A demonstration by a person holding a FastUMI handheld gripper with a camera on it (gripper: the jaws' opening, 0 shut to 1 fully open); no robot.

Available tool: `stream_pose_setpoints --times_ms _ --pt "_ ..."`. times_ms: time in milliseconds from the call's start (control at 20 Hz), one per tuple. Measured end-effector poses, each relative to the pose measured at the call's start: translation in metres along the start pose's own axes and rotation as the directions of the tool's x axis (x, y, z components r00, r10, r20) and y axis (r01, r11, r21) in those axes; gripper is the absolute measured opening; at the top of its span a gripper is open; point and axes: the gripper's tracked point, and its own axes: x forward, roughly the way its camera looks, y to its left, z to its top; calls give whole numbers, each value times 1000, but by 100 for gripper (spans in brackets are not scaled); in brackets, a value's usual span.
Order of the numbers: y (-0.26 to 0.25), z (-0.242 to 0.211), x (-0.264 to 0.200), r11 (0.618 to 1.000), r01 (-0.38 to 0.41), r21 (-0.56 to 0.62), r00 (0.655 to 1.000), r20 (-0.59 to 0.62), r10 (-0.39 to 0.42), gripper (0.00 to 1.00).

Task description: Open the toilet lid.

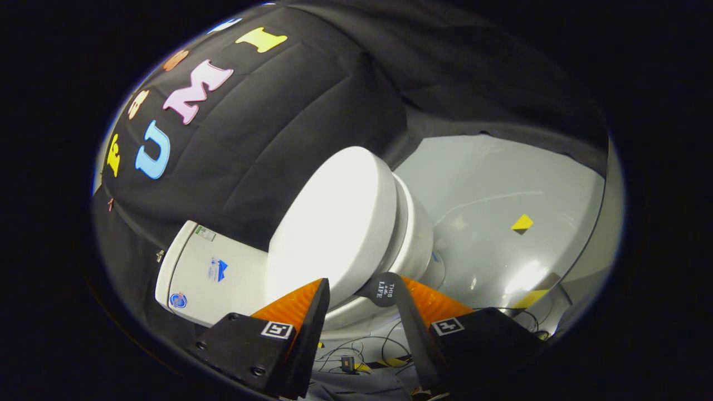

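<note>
- Toilet lid [334, 223]: lies just ahead of the fingers, closed on the seat or barely lifted; opening remains to be done.
- Gripper [362, 295]: fingers spread wide, straddling the lid's edge near a dark round tab [384, 289]; no grip established.
- Tank [206, 273]: behind the lid.
- Floor [501, 211]: cables [356, 351] lie below.

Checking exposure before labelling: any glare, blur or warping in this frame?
Gripper view: the closed white plastic toilet lid is blown out, its surface detail lost; a glare patch sits on the glossy grey floor; fisheye bends the white toilet tank and tilts the scene; the open gripper looks sharp, fingers straddling the lid's edge.
</note>
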Motion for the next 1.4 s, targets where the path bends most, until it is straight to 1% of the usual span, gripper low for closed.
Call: stream_pose_setpoints --times_ms 100,200,250,300,350,400,700,800,850,900,1000,1100,1300,1400 --pt "-12 -7 7 999 16 36 1000 -20 -16 75" --pt "-16 -3 11 998 11 68 1000 -14 -10 66" --pt "-19 -1 13 997 14 73 1000 -5 -14 66" --pt "-24 -2 14 996 26 79 999 -22 -25 66" --pt "-28 -7 20 995 34 91 999 -42 -30 56" --pt "-25 -9 19 994 17 105 999 -52 -11 47" --pt "-22 -15 31 995 4 105 997 -74 4 46" --pt "-19 -15 29 996 3 92 997 -72 4 28" --pt "-17 -10 27 996 -15 92 999 -46 19 28" --pt "-14 -5 25 997 -9 80 999 -34 12 11" --pt "-13 -10 23 1000 19 -15 999 -36 -19 10" --pt "-7 -7 21 991 61 -116 998 -20 -64 10" --pt "26 13 -2 958 78 -276 997 48 -68 10" --pt "43 20 -12 933 92 -349 995 80 -68 10"
